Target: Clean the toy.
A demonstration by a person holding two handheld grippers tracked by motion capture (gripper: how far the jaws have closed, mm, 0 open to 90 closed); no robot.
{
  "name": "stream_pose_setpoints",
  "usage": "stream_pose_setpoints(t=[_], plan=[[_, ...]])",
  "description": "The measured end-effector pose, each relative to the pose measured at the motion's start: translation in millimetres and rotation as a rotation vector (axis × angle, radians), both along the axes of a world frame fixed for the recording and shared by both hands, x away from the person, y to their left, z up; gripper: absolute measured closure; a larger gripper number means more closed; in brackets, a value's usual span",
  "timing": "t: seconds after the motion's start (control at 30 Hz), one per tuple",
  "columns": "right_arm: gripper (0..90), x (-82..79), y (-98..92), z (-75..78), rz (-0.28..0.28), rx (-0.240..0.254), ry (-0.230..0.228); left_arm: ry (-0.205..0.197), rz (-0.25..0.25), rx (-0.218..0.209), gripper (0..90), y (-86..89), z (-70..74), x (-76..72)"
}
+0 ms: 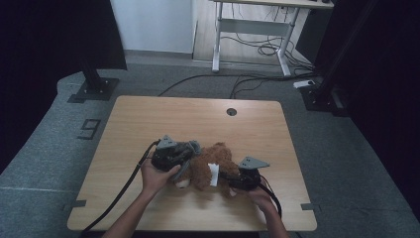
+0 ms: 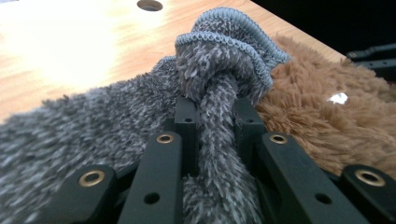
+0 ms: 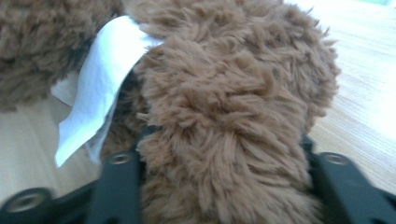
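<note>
A brown plush toy point(image 1: 214, 166) lies near the table's point(image 1: 148, 119) front edge. The left gripper point(image 2: 212, 119) is clamped on a grey knitted garment point(image 2: 219, 60) bunched at the toy's left end. The right gripper point(image 3: 219, 154) straddles a plush limb, grip uncertain. Dressing looks barely begun.

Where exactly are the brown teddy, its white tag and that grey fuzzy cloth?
brown plush toy point(image 1: 214, 163), high view, on the middle of its furry body.
white tag point(image 3: 100, 88), right gripper view, on the flat middle of the label.
grey fuzzy cloth point(image 2: 219, 60), left gripper view, on the bunched fold above the jaws.
</note>
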State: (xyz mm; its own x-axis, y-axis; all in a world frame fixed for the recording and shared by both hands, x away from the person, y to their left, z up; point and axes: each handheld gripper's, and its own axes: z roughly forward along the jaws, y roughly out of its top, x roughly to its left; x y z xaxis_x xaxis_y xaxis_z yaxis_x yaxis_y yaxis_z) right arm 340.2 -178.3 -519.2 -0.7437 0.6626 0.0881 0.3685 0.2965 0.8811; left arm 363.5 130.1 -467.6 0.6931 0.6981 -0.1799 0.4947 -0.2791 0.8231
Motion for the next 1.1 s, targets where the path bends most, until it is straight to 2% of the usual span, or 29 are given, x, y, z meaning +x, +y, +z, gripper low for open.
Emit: stream_pose_setpoints(t=[0.1, 0.2, 0.3, 0.4, 0.47, 0.53, 0.67, 0.77, 0.87, 0.93, 1.03, 1.1], plan=[[27.6, -1.6, -2.5, 3.8, 0.015, 0.007, 0.021, -0.007, -0.005, -0.006, 76.4, 2.1, -2.0, -5.6], [22.0, -4.3, -8.3, 9.6, 0.023, 0.043, 0.043, -0.013, -0.007, -0.017, 76.4, 4.1, -4.6, -10.4], [20.4, -6.1, -16.8, 18.0, 0.009, 0.087, 0.049, -0.017, -0.008, -0.031, 76.5, 5.6, -7.2, -15.3], [20.4, -6.6, -22.2, 28.1, -0.010, 0.141, 0.036, -0.028, -0.010, -0.040, 76.5, 6.8, -9.3, -22.1], [20.4, -5.1, -21.1, 32.0, -0.015, 0.154, 0.035, -0.035, -0.011, -0.047, 76.5, 8.0, -10.1, -28.3], [20.2, -2.3, -15.6, 32.7, -0.002, 0.157, 0.055, -0.042, -0.013, -0.056, 76.4, 10.0, -11.4, -33.6], [20.0, 1.1, 1.7, 24.0, 0.066, 0.104, 0.130, -0.046, -0.020, -0.073, 76.4, 15.7, -14.7, -42.5], [26.9, -3.2, 8.6, 18.0, 0.087, 0.059, 0.156, -0.042, -0.032, -0.084, 76.4, 19.8, -17.4, -48.5], [36.9, -10.5, 13.6, 12.6, 0.097, -0.002, 0.164, -0.033, -0.050, -0.084, 76.4, 22.4, -19.1, -55.1], [42.2, -15.7, 19.1, 6.5, 0.102, -0.047, 0.154, -0.033, -0.056, -0.083, 76.5, 23.3, -20.0, -58.1], [47.2, -19.0, 22.8, 2.0, 0.077, -0.065, 0.140, -0.042, -0.051, -0.090, 76.5, 23.3, -22.3, -59.5], [49.2, -20.1, 26.2, 1.9, 0.050, -0.101, 0.115, -0.054, -0.041, -0.088, 76.5, 21.0, -23.4, -58.8]])
